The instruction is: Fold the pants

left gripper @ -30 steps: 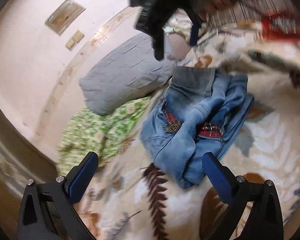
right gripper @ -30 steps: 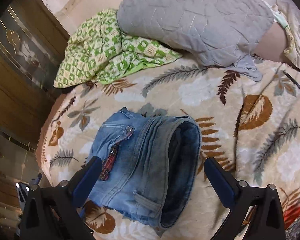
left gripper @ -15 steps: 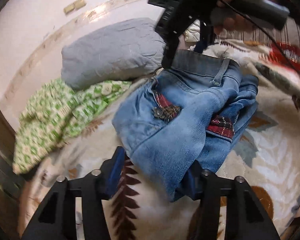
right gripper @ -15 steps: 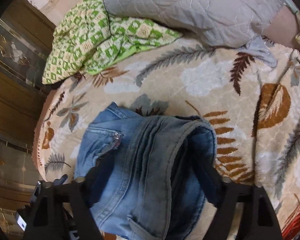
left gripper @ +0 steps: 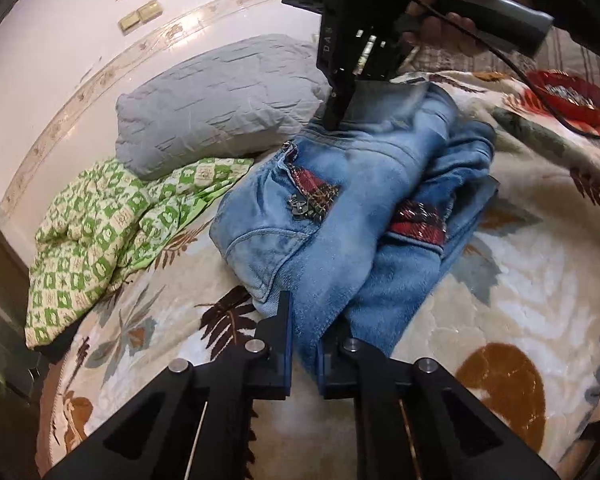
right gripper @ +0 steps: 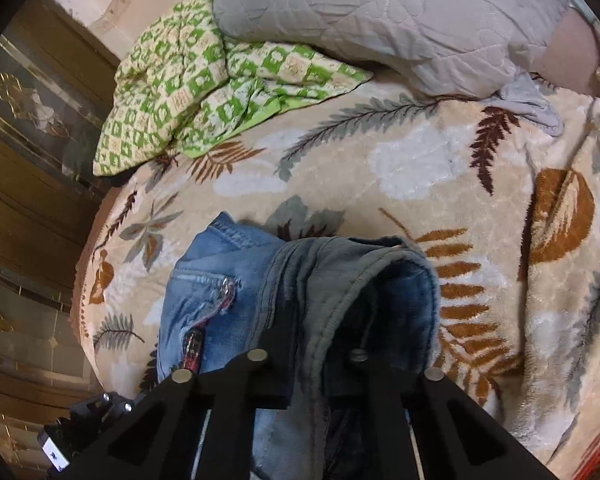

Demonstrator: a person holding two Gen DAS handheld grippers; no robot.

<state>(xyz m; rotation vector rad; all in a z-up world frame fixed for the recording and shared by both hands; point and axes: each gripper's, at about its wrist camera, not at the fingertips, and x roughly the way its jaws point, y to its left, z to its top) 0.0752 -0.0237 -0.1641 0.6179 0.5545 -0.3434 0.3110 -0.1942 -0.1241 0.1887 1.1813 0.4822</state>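
Pants (left gripper: 332, 216) of blue denim lay bunched on the leaf-patterned blanket (left gripper: 500, 320), the left gripper (left gripper: 302, 344) having just closed its jaws on their near edge. At the waistband, the right gripper (left gripper: 336, 116) had likewise just clamped the cloth. Beyond sat a green checked quilt (left gripper: 112, 216) and grey pillow (left gripper: 220, 100).

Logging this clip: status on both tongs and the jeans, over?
Left tongs shut on jeans at a near edge. Right tongs shut on the waistband. Jeans bunched on blanket; nothing in the way.
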